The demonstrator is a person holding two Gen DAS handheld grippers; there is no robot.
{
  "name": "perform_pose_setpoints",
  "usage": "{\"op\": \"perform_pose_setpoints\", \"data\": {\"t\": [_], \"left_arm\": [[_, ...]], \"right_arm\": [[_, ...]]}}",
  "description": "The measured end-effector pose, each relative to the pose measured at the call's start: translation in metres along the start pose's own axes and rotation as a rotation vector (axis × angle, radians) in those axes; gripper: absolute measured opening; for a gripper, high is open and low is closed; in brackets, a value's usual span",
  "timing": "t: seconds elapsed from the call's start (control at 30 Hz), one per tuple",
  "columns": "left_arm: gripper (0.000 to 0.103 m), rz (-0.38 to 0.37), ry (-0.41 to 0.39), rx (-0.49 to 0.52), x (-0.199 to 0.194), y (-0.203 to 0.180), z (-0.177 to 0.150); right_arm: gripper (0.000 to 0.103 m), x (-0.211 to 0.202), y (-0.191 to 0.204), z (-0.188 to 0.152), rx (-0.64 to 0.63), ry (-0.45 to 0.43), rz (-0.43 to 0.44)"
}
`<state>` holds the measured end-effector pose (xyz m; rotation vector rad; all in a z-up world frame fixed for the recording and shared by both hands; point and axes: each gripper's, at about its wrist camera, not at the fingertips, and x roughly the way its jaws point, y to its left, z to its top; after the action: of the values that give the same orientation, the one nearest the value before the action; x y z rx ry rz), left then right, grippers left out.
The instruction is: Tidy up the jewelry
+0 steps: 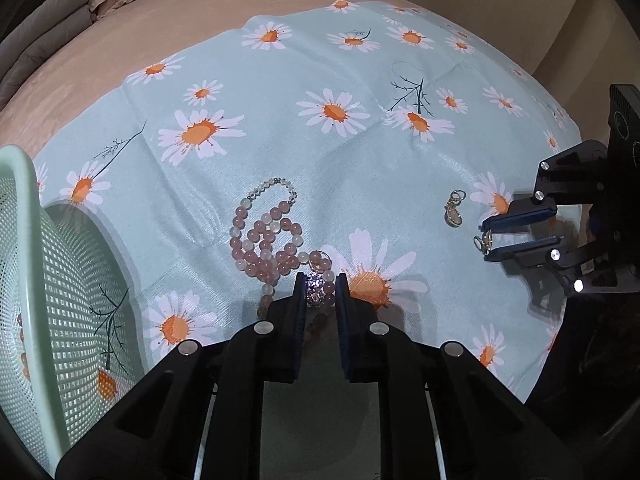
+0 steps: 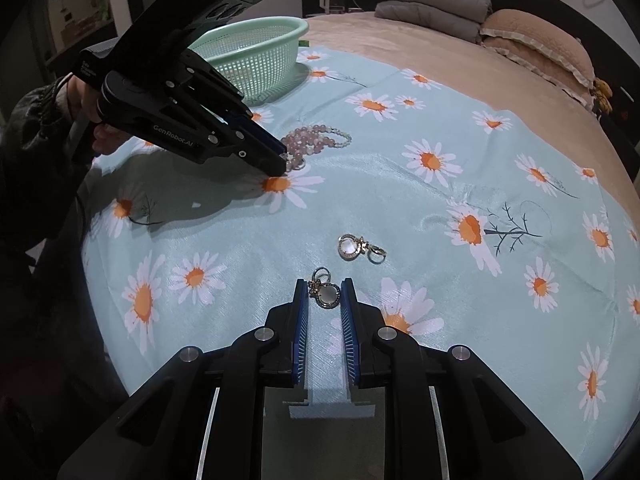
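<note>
The slack, slithery bead necklace (image 1: 272, 240) is straddled at its sparkly charm by the left gripper (image 1: 319, 288), jaws seemingly unclosed, while an earring (image 2: 326, 294) is bracketed, ungripped, by the right gripper (image 2: 325, 294).

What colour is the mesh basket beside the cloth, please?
Pale mint green basket, clearest in the right wrist view.

We list a tan bed (image 2: 460, 76): daisy-print cloth (image 2: 400, 184), green basket (image 2: 256, 56), pink bead necklace (image 1: 268, 240), two earrings (image 2: 360, 249) (image 2: 326, 292), folded grey blankets (image 2: 432, 4), pillow (image 2: 536, 44).
</note>
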<state>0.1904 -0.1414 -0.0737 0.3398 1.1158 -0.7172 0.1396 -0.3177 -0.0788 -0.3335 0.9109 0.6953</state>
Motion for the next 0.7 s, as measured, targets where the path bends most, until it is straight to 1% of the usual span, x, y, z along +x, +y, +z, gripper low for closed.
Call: {"op": "perform_pose_setpoints", "data": {"t": [0.13, 0.23, 0.27, 0.3, 0.4, 0.57, 0.7], "left_arm": [[0.014, -0.017, -0.007, -0.017, -0.004, 0.0, -0.003], [0.014, -0.014, -0.008, -0.014, -0.007, -0.001, -0.005], [0.009, -0.013, -0.01, -0.015, -0.008, -0.001, -0.006], [0.008, -0.016, -0.014, -0.019, -0.011, 0.0, -0.006], [0.008, -0.008, -0.023, -0.025, -0.017, 0.003, -0.005], [0.008, -0.005, -0.036, -0.034, -0.025, 0.007, -0.005], [0.008, 0.005, -0.056, -0.033, -0.035, 0.006, -0.006]], "right_arm": [[0.014, 0.002, -0.001, 0.001, 0.004, -0.007, 0.01], [0.011, 0.001, 0.001, 0.001, -0.005, -0.001, 0.017], [0.011, 0.0, 0.002, 0.002, -0.006, -0.001, 0.016], [0.008, -0.001, 0.002, 0.002, -0.008, -0.001, 0.015], [0.005, -0.004, 0.002, 0.001, -0.011, -0.004, 0.013], [0.005, -0.009, 0.002, 0.0, -0.005, -0.004, 0.002], [0.005, -0.021, 0.005, 0.001, -0.012, -0.031, 0.006]]}}
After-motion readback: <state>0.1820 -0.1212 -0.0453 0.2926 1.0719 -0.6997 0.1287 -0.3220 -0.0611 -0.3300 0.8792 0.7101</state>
